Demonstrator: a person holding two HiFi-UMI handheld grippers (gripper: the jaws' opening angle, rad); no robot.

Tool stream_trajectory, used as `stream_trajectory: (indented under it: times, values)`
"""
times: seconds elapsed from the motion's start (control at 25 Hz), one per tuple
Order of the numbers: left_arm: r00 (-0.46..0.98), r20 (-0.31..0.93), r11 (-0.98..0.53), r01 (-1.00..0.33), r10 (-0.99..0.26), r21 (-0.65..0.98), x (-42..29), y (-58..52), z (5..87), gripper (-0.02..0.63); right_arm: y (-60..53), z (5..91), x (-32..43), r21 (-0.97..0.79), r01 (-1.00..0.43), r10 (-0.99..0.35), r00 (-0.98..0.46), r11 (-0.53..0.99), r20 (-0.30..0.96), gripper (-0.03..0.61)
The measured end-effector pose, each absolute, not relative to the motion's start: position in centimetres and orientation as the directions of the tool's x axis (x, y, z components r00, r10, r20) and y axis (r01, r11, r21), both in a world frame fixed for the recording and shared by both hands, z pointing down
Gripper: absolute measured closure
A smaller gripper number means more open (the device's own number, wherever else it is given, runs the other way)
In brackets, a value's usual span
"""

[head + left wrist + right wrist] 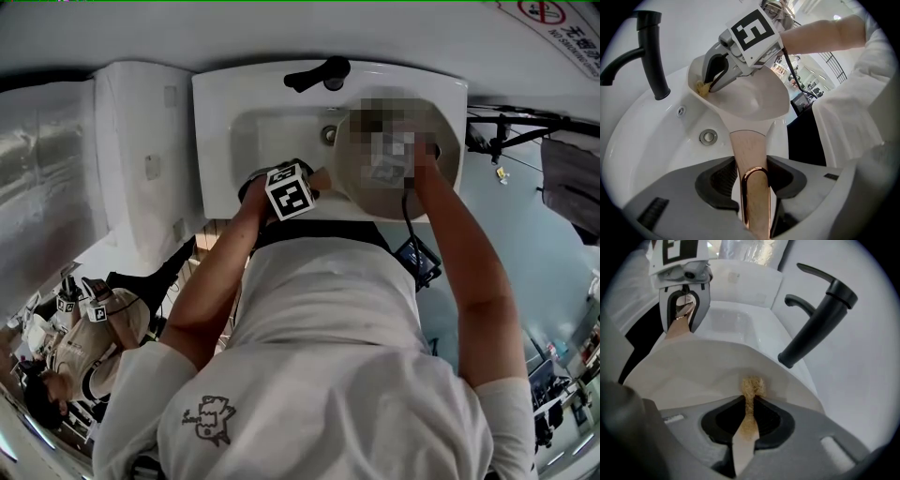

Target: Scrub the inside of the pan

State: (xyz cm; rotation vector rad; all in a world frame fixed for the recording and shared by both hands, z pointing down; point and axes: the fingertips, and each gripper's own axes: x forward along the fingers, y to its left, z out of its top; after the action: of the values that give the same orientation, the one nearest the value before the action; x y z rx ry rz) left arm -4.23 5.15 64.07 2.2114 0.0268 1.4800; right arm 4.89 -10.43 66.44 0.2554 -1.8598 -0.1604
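Jaws of the left gripper clamp the pale wooden, copper-looped handle of one cream-white round pan, held tilted over the white ceramic sink. The right gripper pinches one tan fibrous scrubber against the pan's smooth inner wall. One black faucet stands on the sink's rim, and one metal drain sits in its bowl.

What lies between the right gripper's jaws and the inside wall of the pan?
A yellowish scrub pad: the right gripper pinches it, and its tip touches the inner wall of the pan. The right gripper view shows this.
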Motion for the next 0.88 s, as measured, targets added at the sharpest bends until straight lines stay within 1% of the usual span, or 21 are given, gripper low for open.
stream_trajectory:
  times: [0.2,0.28,0.44,0.6,0.68,0.88]
  values:
    - [0.409,0.87,-0.886,-0.242,0.277,0.396,-4.1,5.1,64.1,0.434,-7.8,67.0,3.7,0.104,-0.11,-0.138,-0.363,0.988,0.922,0.523]
    - [0.403,0.872,-0.886,-0.243,0.278,0.395,-4.1,5.2,64.2,0.434,-6.8,66.9,3.2,0.03,-0.14,-0.084,-0.401,0.99,0.912,0.523]
    - [0.405,0.872,-0.886,-0.244,0.277,0.395,-4.1,5.1,64.2,0.434,-4.7,66.7,2.5,-0.102,-0.17,0.01,-0.473,0.98,0.881,0.523]
    - [0.399,0.874,-0.885,-0.246,0.278,0.394,-4.2,5.2,64.3,0.434,-2.0,66.4,2.0,-0.27,-0.179,0.141,-0.522,0.946,0.841,0.525]
    - [0.398,0.874,-0.885,-0.247,0.279,0.395,-4.2,5.1,64.3,0.434,-0.9,66.5,2.1,-0.347,-0.187,0.201,-0.534,0.919,0.821,0.526]
    - [0.398,0.873,-0.884,-0.247,0.282,0.398,-4.2,5.2,64.3,0.434,1.0,66.7,2.7,-0.449,-0.215,0.294,-0.506,0.867,0.811,0.526]
